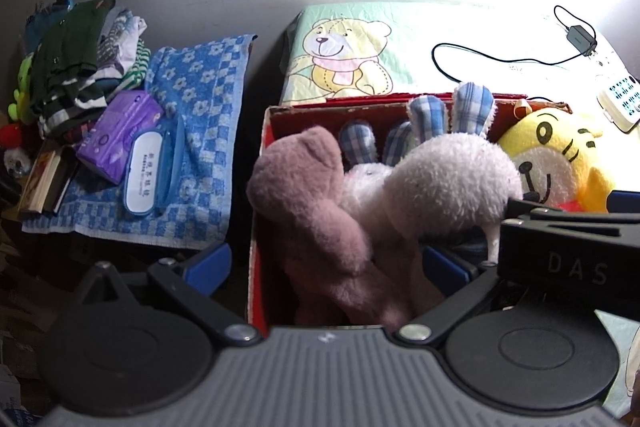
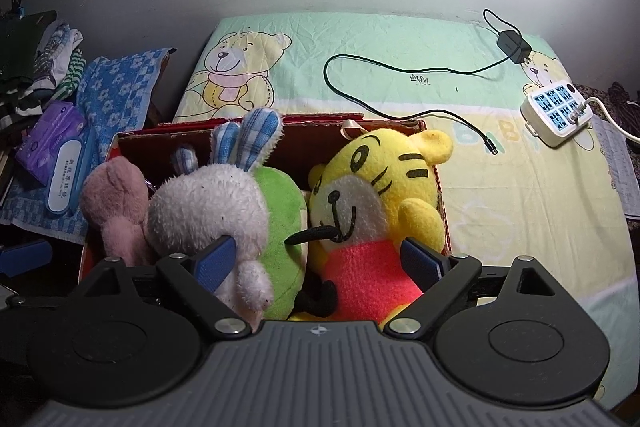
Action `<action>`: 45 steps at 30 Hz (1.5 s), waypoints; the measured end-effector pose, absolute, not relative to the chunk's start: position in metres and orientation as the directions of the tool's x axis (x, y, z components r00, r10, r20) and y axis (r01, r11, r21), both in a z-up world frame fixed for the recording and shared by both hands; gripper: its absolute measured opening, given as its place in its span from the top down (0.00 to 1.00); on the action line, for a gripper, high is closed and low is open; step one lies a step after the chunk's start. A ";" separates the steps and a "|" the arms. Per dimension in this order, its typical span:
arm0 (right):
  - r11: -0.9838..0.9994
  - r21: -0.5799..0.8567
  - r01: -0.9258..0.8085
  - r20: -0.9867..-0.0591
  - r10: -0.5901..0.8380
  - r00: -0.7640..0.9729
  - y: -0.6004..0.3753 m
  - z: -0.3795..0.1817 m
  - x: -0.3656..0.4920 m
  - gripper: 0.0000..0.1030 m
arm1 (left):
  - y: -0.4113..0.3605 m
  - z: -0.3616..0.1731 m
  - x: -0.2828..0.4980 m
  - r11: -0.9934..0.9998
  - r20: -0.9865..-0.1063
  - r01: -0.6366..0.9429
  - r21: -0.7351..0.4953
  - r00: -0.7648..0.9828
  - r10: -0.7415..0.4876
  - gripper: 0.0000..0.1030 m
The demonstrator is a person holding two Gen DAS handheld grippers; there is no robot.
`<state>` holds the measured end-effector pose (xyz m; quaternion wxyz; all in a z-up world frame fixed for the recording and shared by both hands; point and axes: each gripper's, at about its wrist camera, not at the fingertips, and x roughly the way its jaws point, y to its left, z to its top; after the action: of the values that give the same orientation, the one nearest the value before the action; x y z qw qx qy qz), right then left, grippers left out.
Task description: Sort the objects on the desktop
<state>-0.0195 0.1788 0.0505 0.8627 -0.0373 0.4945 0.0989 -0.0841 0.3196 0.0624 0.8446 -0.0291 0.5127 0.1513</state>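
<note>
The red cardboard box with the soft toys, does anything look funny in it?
Yes. The red cardboard box is overstuffed: the white plush rabbit with blue checked ears lies tipped sideways over the rim, and the pink plush bear slumps head-down beside it. The box's top edge looks frayed.

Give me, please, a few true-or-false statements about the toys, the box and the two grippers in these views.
1. The yellow tiger plush sits in the red box. True.
2. The right gripper is clamped shut on the tiger. False: its jaws stand open.
3. The white rabbit plush has blue checked ears. True.
4. The power strip lies inside the box. False: it lies on the bear-print sheet.
5. The left gripper is open. True.
</note>
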 end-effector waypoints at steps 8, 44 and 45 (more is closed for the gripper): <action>0.977 0.027 -0.212 -0.853 0.133 0.504 0.180 0.052 -0.023 0.11 | 0.320 0.061 -0.086 0.952 -0.869 -0.290 0.095 0.443 0.222 0.01; 0.976 0.068 -0.205 -0.855 0.163 0.493 0.160 0.053 -0.039 0.12 | 0.299 0.062 -0.102 0.953 -0.846 -0.278 0.124 0.472 0.248 0.01; 0.976 0.066 -0.206 -0.855 0.162 0.493 0.161 0.052 -0.039 0.12 | 0.300 0.061 -0.102 0.952 -0.846 -0.279 0.122 0.473 0.247 0.01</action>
<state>-0.0389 0.1609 0.0525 0.8637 -0.0224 0.4921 0.1064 -0.1024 0.2996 0.0613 0.8581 -0.0163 0.4899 0.1533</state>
